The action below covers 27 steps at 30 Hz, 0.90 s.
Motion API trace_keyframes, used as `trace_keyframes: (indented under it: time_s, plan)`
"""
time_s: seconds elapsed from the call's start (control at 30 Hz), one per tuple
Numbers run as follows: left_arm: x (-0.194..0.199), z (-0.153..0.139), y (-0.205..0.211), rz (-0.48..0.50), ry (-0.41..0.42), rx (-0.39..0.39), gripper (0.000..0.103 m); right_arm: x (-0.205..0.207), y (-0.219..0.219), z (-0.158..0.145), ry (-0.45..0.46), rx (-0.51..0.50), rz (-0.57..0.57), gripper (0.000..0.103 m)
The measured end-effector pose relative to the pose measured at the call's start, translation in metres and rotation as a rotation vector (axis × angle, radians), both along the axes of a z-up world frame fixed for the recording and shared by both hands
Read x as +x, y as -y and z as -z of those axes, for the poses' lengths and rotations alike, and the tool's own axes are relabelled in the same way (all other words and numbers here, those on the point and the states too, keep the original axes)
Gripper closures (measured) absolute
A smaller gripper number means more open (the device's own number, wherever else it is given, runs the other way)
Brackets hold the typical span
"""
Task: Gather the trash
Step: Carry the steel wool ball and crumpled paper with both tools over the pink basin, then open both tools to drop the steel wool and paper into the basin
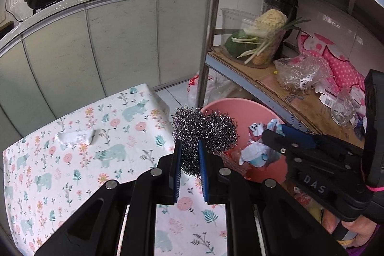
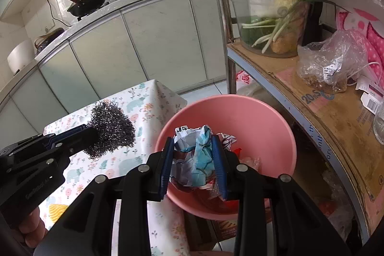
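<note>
My left gripper (image 1: pixel 189 148) is shut on a dark steel-wool scourer (image 1: pixel 206 131), held over the table's right edge beside the pink basin (image 1: pixel 230 107). In the right wrist view that scourer (image 2: pixel 112 128) sticks out of the left gripper (image 2: pixel 92 133) at the left. My right gripper (image 2: pixel 193 148) is shut on a crumpled ball of blue and white paper (image 2: pixel 192 160) and hangs over the pink basin (image 2: pixel 240 112), which holds more wrappers. The right gripper (image 1: pixel 271 133) reaches in from the right in the left wrist view. A crumpled white tissue (image 1: pixel 75 137) lies on the floral tablecloth (image 1: pixel 72 172).
A metal shelf post (image 1: pixel 208 25) stands just behind the basin. The cardboard-lined shelf (image 2: pixel 324 112) at right carries a tub of vegetables (image 2: pixel 276 23), a plastic bag (image 2: pixel 331 64) and a glass cup (image 1: pixel 344 107). Kitchen cabinets (image 1: pixel 96 47) with pans run behind the table.
</note>
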<state>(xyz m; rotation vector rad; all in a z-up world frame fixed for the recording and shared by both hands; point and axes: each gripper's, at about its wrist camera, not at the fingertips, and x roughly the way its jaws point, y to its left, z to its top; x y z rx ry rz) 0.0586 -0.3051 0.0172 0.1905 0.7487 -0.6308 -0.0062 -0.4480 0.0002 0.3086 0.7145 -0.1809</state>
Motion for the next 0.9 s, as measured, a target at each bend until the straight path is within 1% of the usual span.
trace_keyframes:
  time_s: [0.3, 0.57, 0.9]
  plan:
    - [0.007, 0.028, 0.032, 0.052, -0.065, 0.02, 0.09, 0.01, 0.012, 0.015, -0.046, -0.001, 0.023, 0.07]
    - [0.009, 0.051, 0.045, 0.076, -0.101, 0.038, 0.09, 0.018, 0.017, 0.029, -0.083, 0.002, 0.027, 0.07]
    - [0.014, 0.064, 0.053, 0.085, -0.119, 0.047, 0.09, 0.025, 0.023, 0.04, -0.112, 0.003, 0.033, 0.07]
